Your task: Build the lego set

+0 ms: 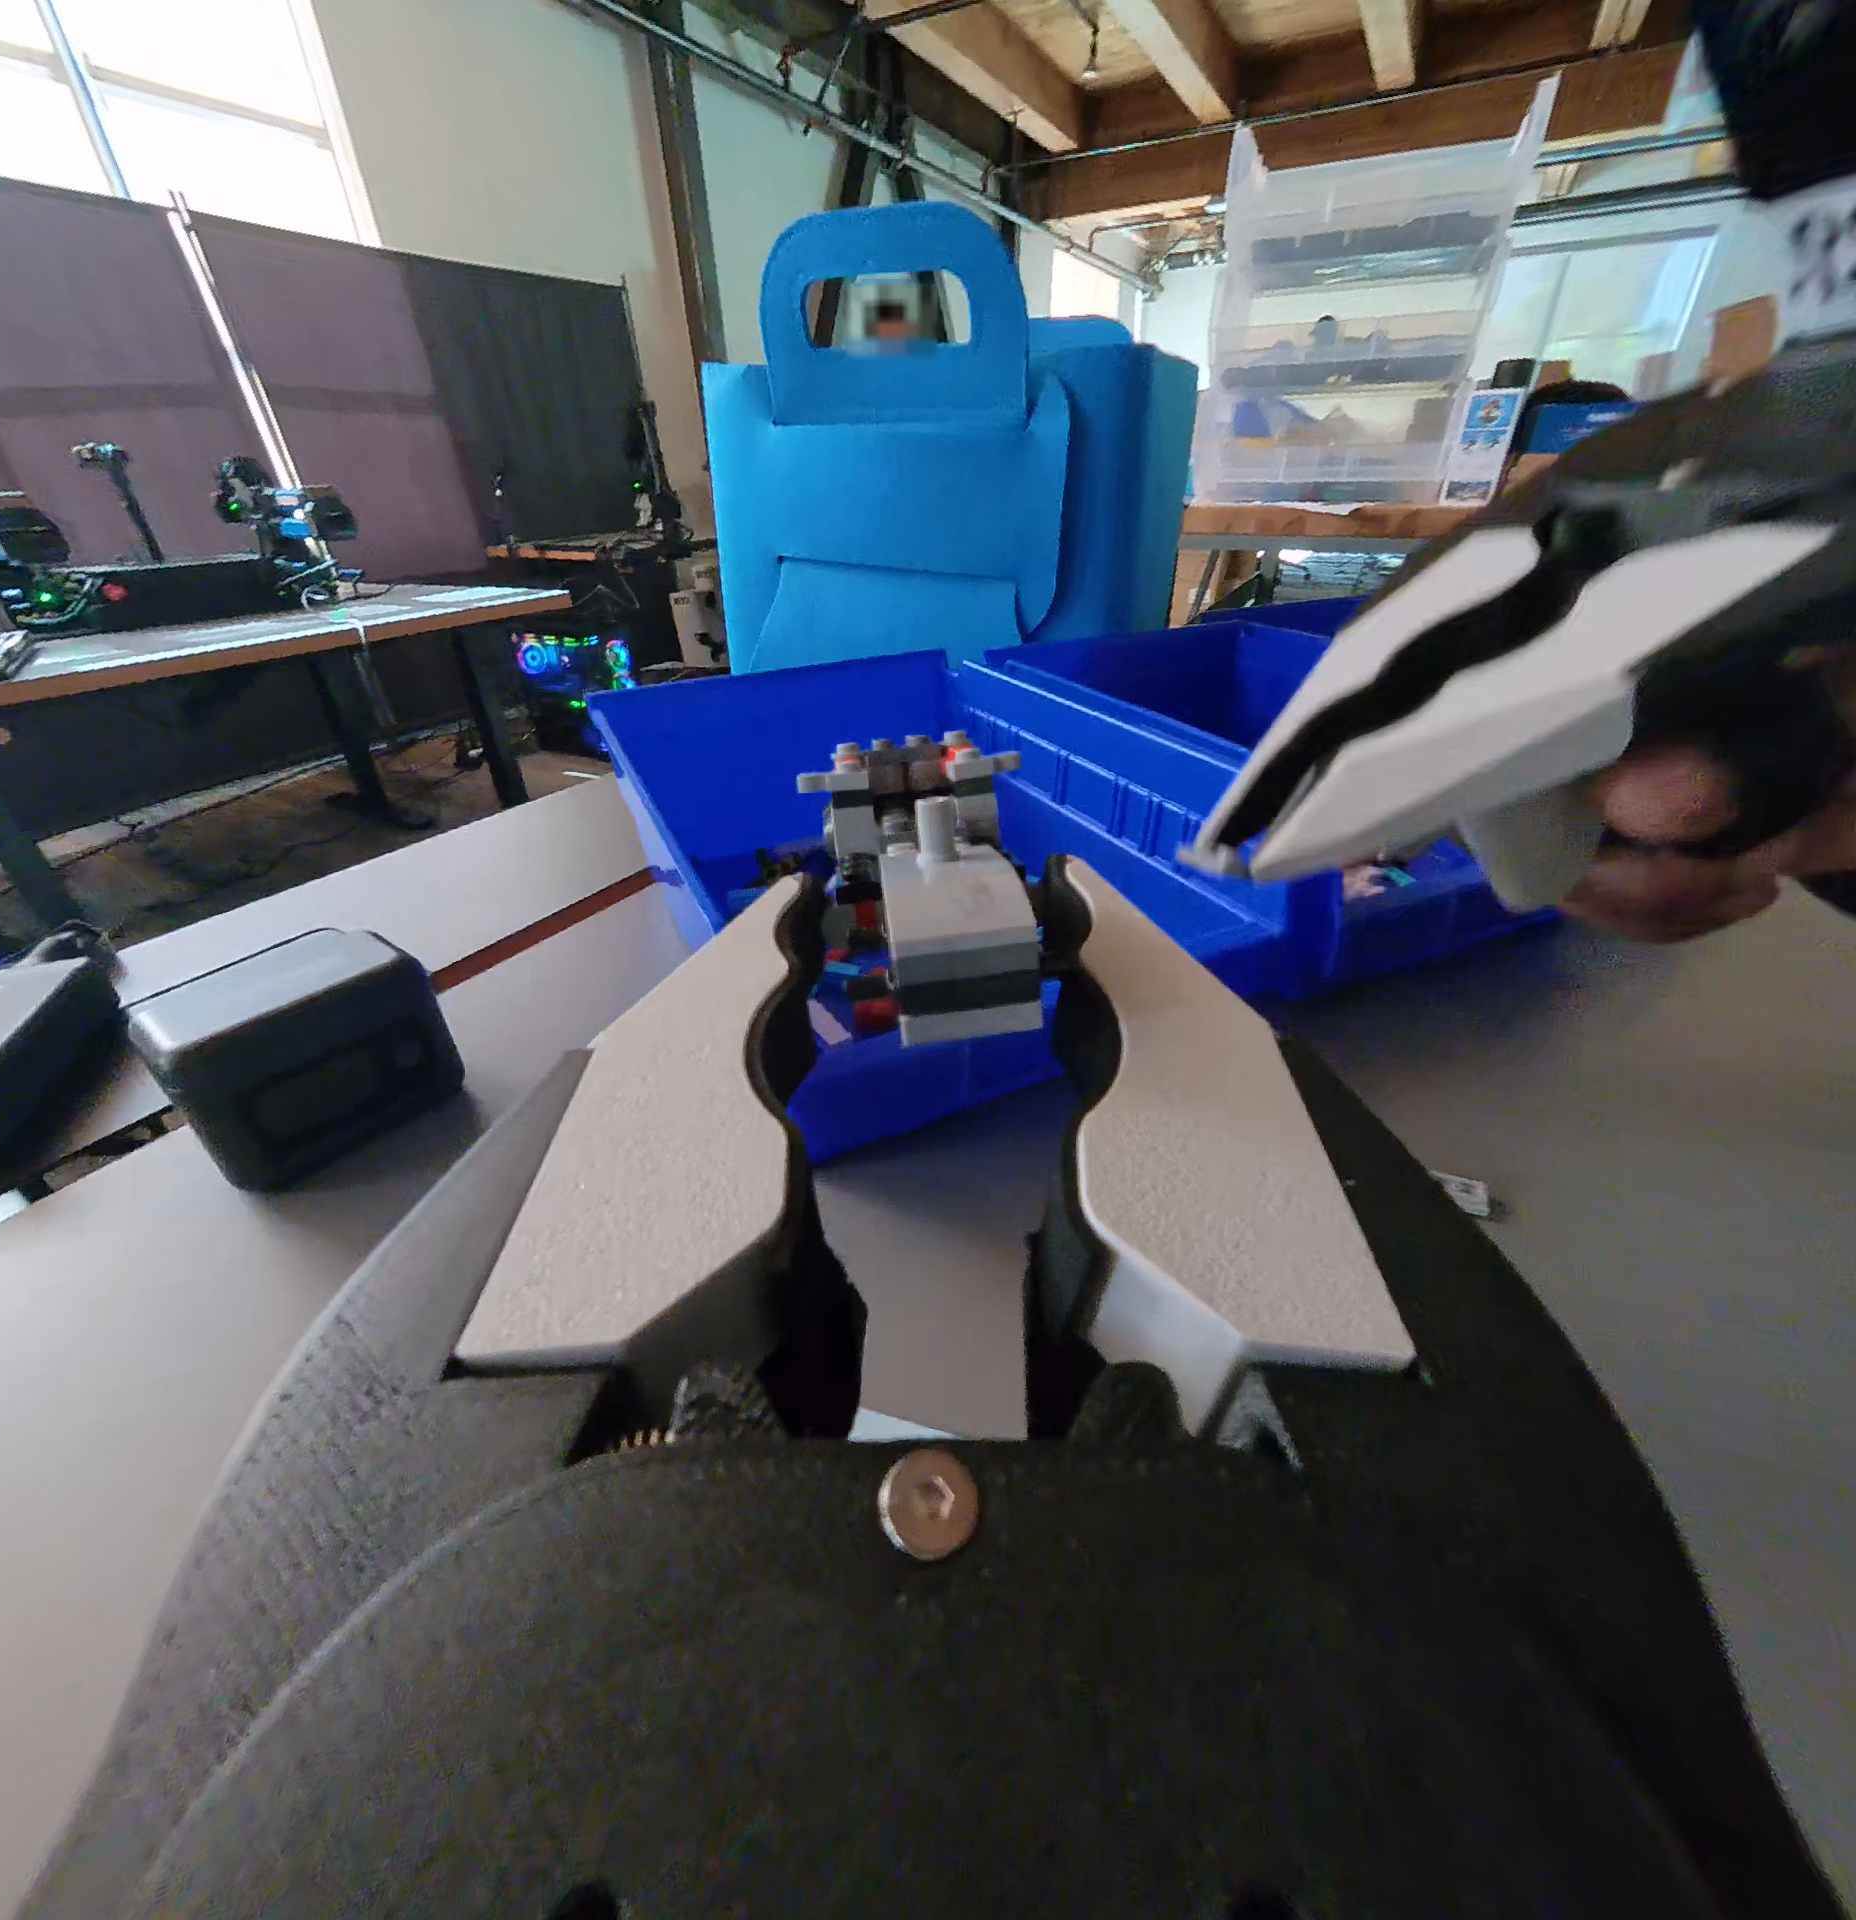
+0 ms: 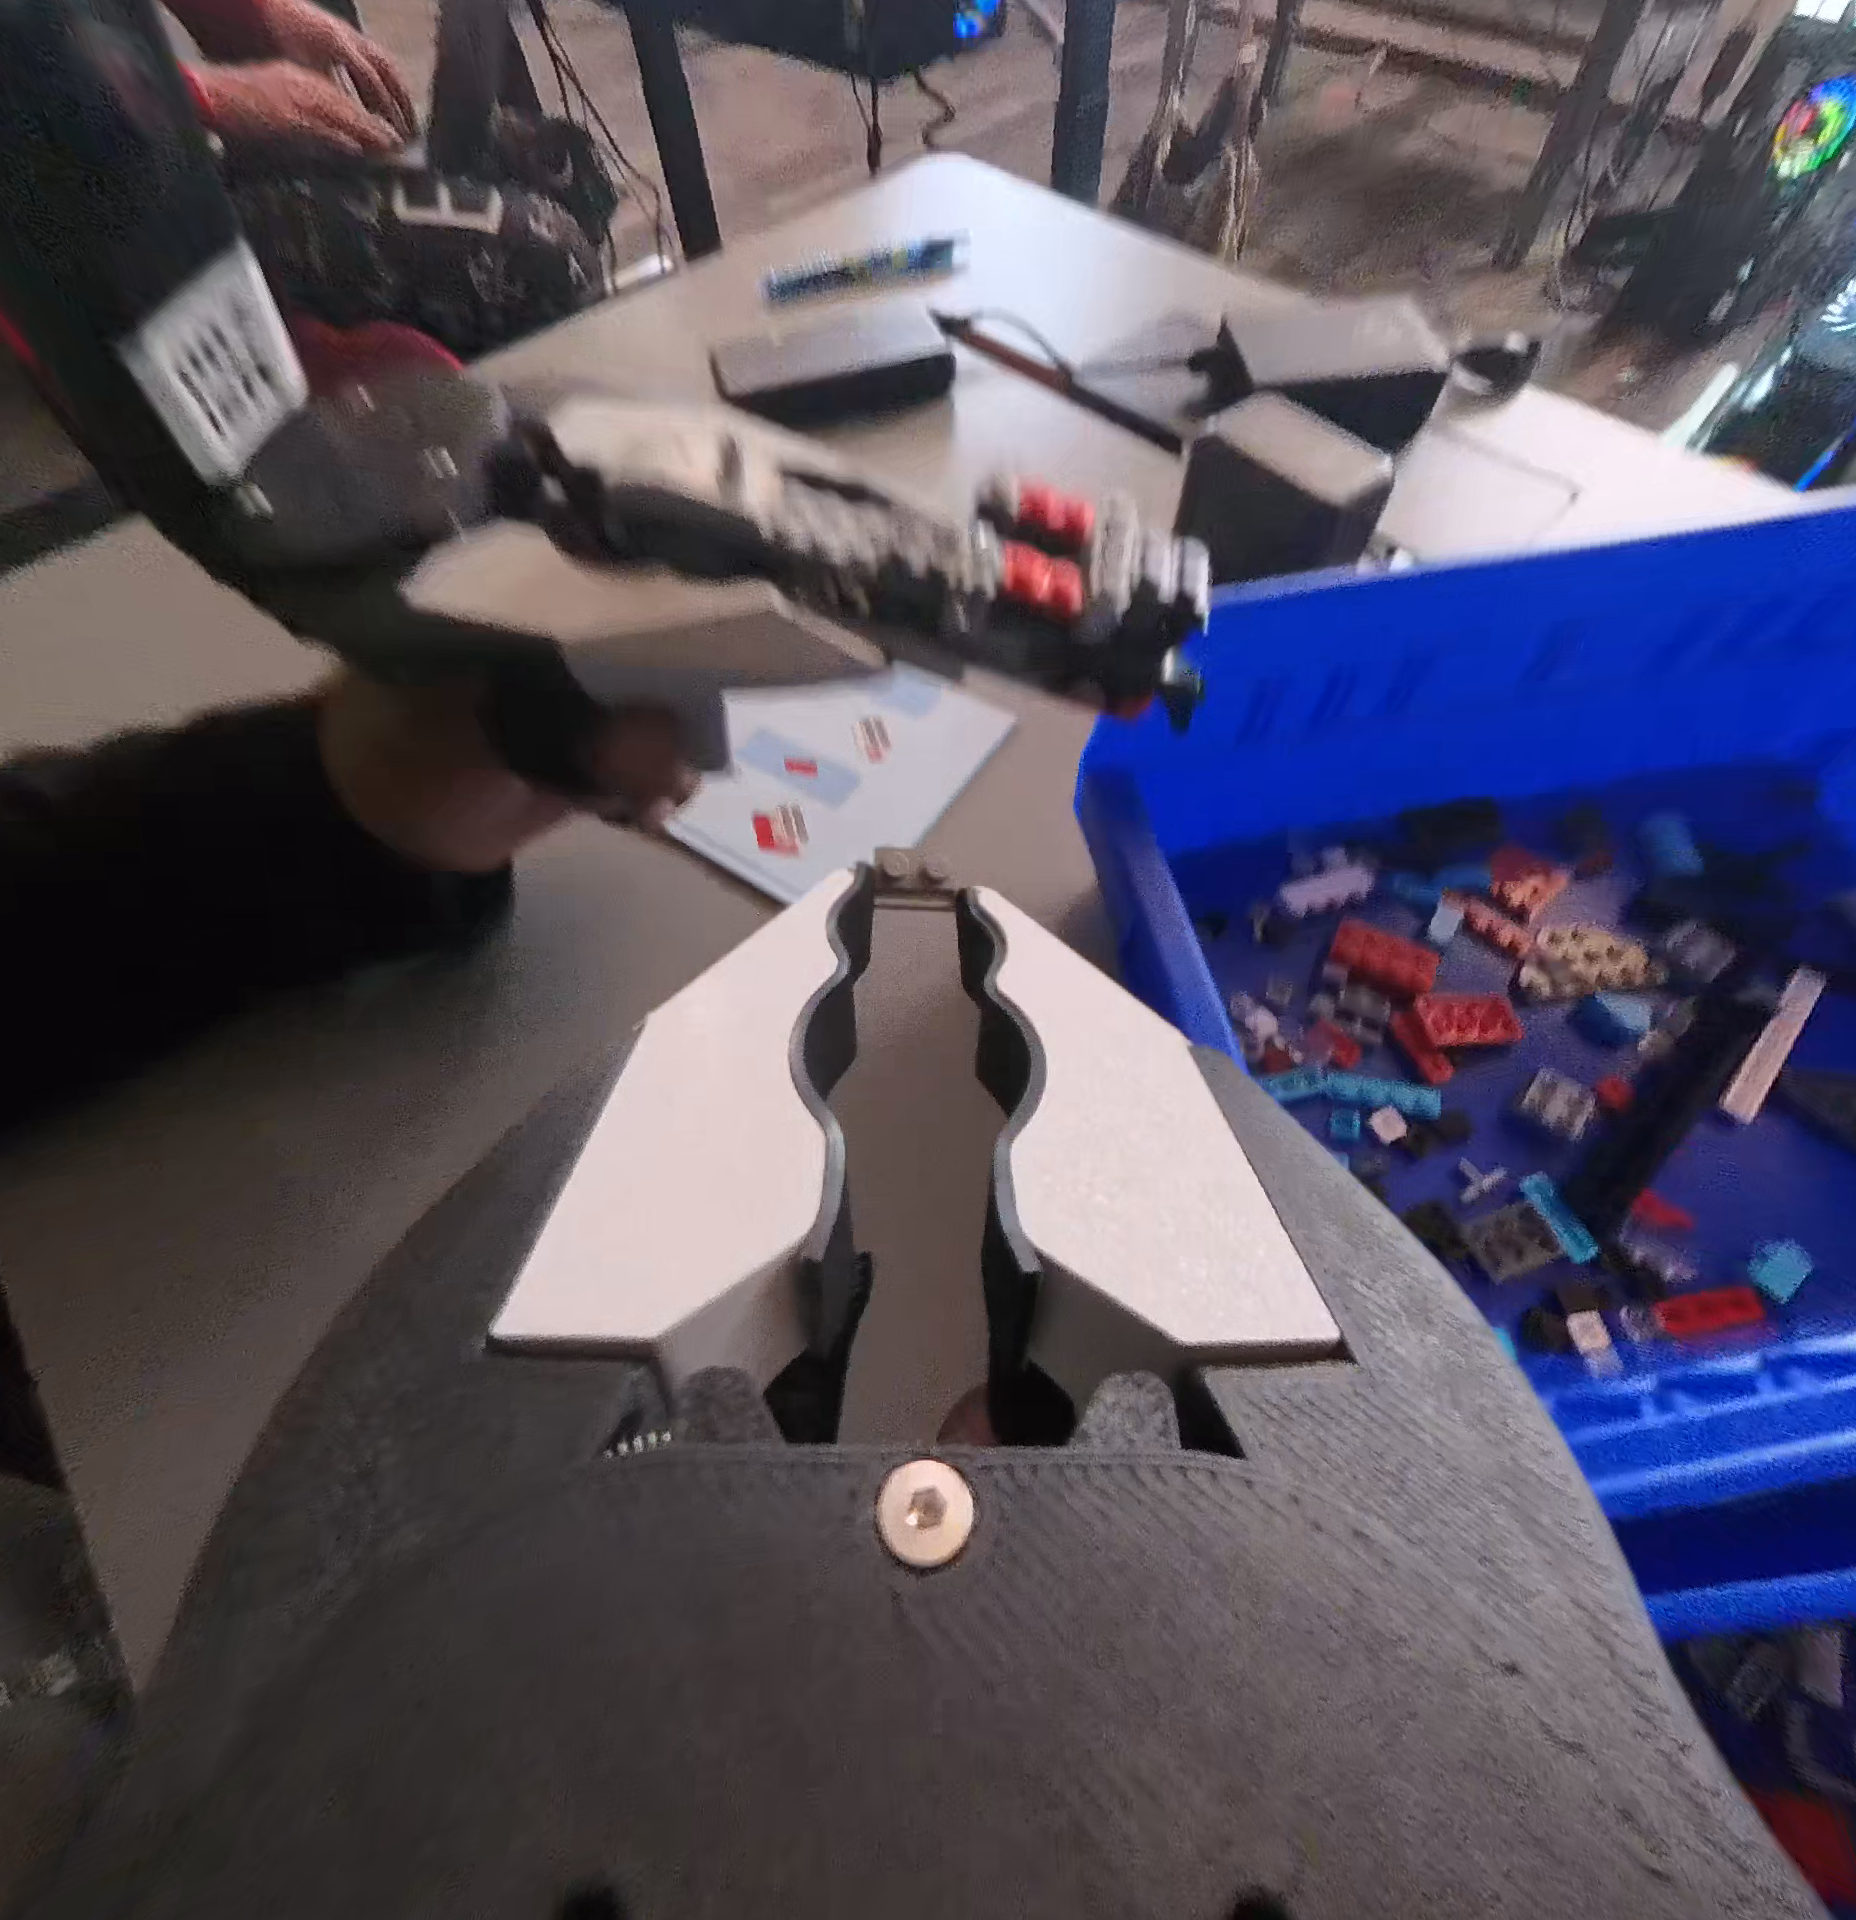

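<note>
I am holding the half-built model (image 1: pixel 939 914) in my left gripper (image 1: pixel 929 904), closed on its sides, raised above the table (image 1: pixel 1526 1091) near the blue bin (image 1: pixel 1163 800). My right gripper (image 2: pixel 911 883) is pinching a small grey plate (image 2: pixel 911 871). Pressing it on crooked could snap the grey, black and red stack apart.

A blue bin (image 2: pixel 1142 831) wall is blocking the right side; grey table (image 2: pixel 612 1039) is lying open left, instruction sheet (image 2: pixel 851 769) ahead.
</note>
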Tool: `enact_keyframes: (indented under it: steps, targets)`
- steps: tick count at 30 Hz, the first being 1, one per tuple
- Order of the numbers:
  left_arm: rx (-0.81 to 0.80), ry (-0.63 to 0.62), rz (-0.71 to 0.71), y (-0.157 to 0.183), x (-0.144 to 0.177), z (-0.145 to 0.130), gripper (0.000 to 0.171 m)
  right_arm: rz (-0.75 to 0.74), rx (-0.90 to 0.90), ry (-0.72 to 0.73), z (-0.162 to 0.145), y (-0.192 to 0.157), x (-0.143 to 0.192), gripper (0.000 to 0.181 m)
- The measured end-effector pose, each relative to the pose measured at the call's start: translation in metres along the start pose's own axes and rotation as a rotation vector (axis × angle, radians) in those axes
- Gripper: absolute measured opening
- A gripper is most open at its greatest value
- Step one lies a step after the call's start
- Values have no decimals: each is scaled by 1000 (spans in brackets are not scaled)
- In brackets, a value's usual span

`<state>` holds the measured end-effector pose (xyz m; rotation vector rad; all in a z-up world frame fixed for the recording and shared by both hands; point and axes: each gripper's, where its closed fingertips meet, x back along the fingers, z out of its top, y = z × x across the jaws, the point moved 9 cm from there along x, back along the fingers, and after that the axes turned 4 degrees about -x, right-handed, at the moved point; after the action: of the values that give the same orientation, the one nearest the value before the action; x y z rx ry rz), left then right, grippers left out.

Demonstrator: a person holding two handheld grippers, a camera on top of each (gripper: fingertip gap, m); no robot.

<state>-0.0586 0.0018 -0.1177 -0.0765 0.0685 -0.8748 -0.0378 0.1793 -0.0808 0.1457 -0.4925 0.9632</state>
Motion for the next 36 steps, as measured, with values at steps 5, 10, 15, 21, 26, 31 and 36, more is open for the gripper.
enact_keyframes:
  steps: [5, 10, 15, 21, 26, 31, 36]
  targets:
    - [17, -10, 31, 4, -4, -5, 43, 7, 19, -7, 33, -8, -14, 17]
    - [-10, 11, 51, 5, -2, -2, 42, 13, -29, -27, 37, -5, -28, 17]
    - [-18, 26, 63, 6, -1, -1, 43, 8, -51, -15, 39, -5, -30, 17]
    - [-34, 43, 68, 8, 0, 1, 43, 11, -57, -16, 41, -5, -31, 17]
    - [-24, 56, 63, 9, -1, -1, 43, 20, -59, -15, 40, -7, -30, 17]
    - [2, 63, 59, 8, -1, -2, 43, 29, -63, -9, 39, -8, -29, 17]
    - [-3, 76, 65, 8, 0, 0, 43, 31, -66, -11, 38, -9, -29, 17]
